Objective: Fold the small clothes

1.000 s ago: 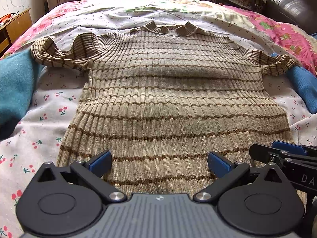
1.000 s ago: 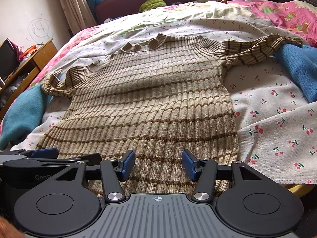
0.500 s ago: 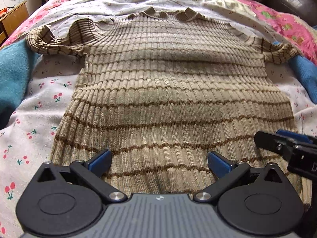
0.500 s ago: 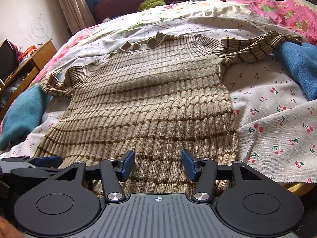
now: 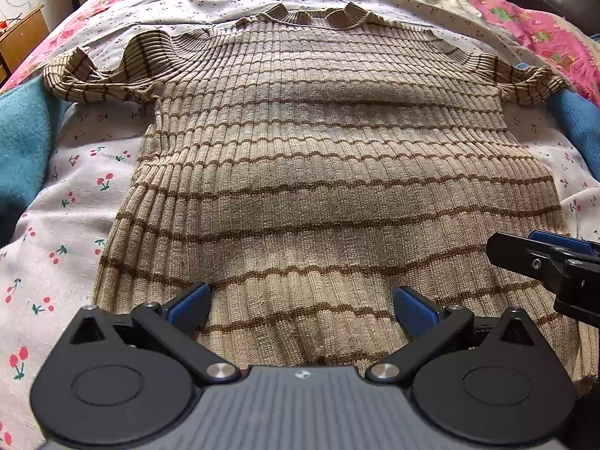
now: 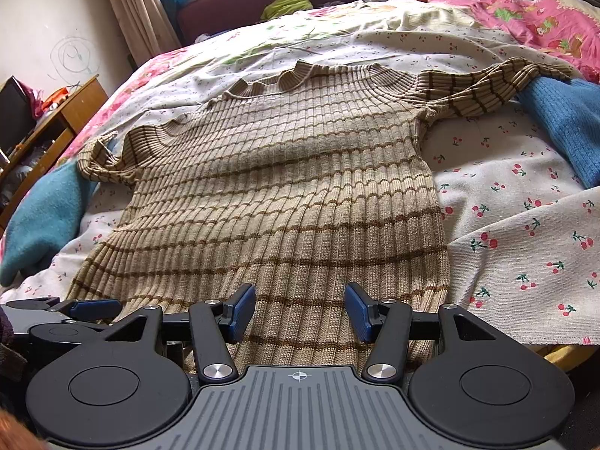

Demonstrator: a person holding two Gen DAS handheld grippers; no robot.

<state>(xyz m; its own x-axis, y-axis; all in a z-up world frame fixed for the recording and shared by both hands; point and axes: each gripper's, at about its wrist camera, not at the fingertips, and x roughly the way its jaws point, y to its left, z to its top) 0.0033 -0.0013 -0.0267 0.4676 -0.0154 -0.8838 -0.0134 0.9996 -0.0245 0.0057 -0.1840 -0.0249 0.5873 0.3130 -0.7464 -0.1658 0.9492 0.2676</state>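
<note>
Sweater flat on cherry-print sheet, blue garments flanking sleeves

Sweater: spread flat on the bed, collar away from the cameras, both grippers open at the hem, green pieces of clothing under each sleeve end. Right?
Not quite: the pieces of clothing under the sleeve ends are blue, not green. The right wrist view shows the teal one at one sleeve and the blue knit at the other. The rest holds: sweater flat, collar far, left gripper and right gripper open at the hem.
</note>
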